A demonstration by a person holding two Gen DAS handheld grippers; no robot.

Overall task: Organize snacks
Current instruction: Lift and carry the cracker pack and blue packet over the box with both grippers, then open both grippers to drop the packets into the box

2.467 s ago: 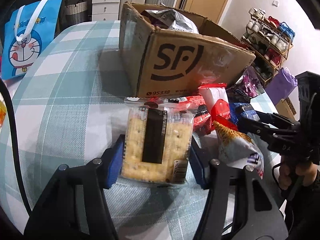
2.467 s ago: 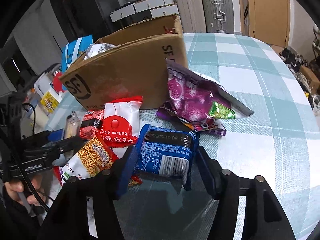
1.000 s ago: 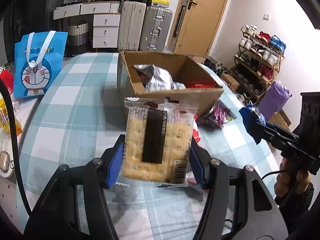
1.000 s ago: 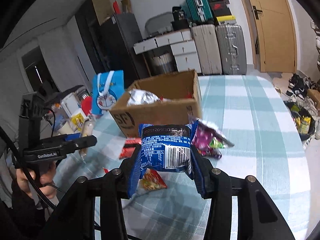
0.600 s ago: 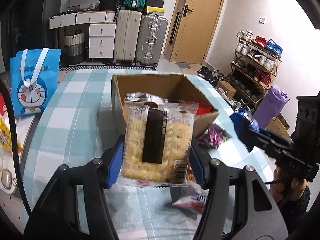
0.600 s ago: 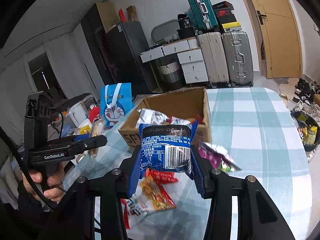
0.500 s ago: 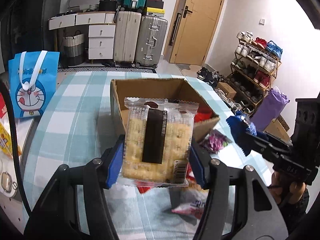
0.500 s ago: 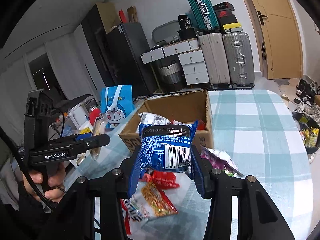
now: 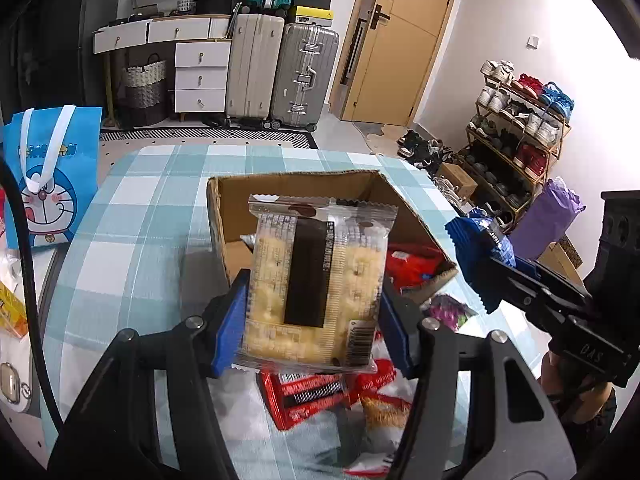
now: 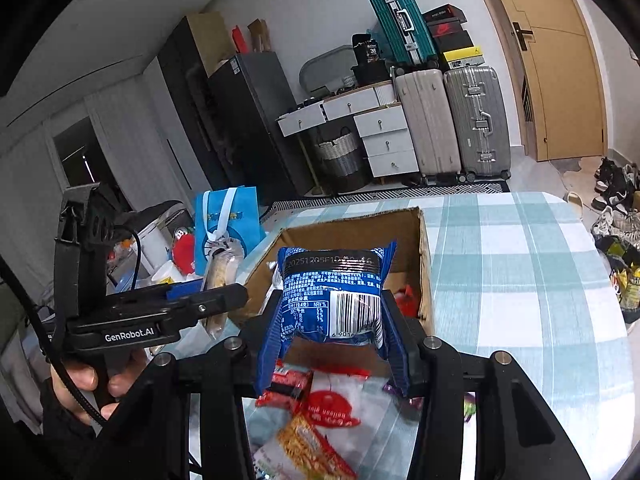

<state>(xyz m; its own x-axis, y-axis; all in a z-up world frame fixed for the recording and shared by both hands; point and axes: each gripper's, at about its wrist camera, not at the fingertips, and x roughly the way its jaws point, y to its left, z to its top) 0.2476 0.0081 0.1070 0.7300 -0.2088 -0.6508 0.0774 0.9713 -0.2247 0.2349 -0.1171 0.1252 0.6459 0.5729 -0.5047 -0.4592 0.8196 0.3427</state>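
Checked tablecloth (image 9: 132,216) below; cardboard box (image 9: 224,216) mid-table. Left gripper (image 9: 312,312) clamping cracker pack (image 9: 316,280), right gripper (image 10: 332,336) pinching blue pack (image 10: 332,292), both nr box mouth. Risk: pkts colliding, missing rim.

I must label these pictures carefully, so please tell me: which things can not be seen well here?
- Left wrist view: the inside of the cardboard box is mostly hidden behind the cracker pack.
- Right wrist view: the blue packet covers the box contents.
- Both views: the snacks on the table are partly hidden by the tool frames.
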